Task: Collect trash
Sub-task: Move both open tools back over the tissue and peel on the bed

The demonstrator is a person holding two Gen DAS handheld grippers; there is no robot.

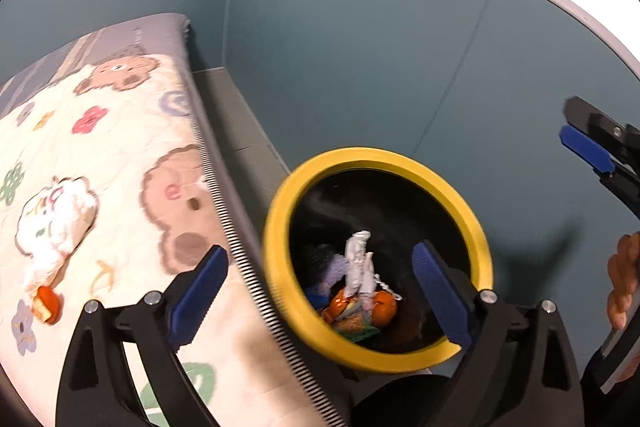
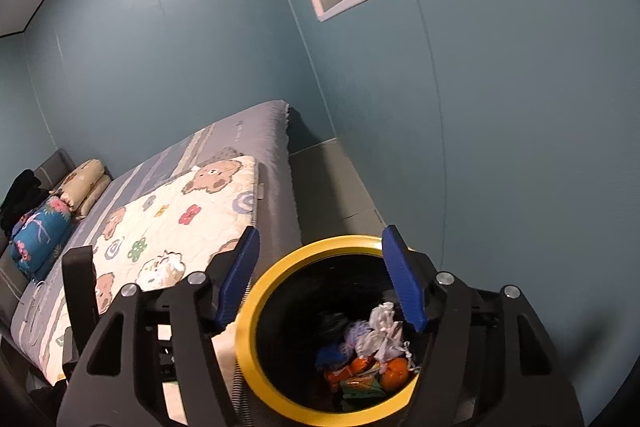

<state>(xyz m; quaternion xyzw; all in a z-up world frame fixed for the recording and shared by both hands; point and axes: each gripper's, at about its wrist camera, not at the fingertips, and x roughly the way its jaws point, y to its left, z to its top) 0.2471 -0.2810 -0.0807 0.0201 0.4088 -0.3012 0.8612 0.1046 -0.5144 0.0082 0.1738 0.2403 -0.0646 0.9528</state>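
Observation:
A black trash bin with a yellow rim (image 1: pixel 452 195) (image 2: pixel 256 291) stands on the floor beside the bed. Inside lie crumpled white paper (image 1: pixel 358 263) (image 2: pixel 382 331), orange peel (image 1: pixel 384 305) (image 2: pixel 394 373) and wrappers. My left gripper (image 1: pixel 320 291) is open and empty, just above the bin's near rim. My right gripper (image 2: pixel 320 279) is open and empty above the bin; its fingers (image 1: pixel 588 147) show at the right of the left wrist view. On the bed lie a crumpled white tissue wad (image 1: pixel 56 223) (image 2: pixel 166 267) and an orange peel piece (image 1: pixel 48 303).
The bed (image 2: pixel 168 211) has a cartoon bear quilt, with pillows and a folded blue blanket (image 2: pixel 40 231) at its far end. Teal walls (image 1: pixel 360 47) close in behind the bin. A narrow grey floor strip (image 1: pixel 240 123) runs between bed and wall.

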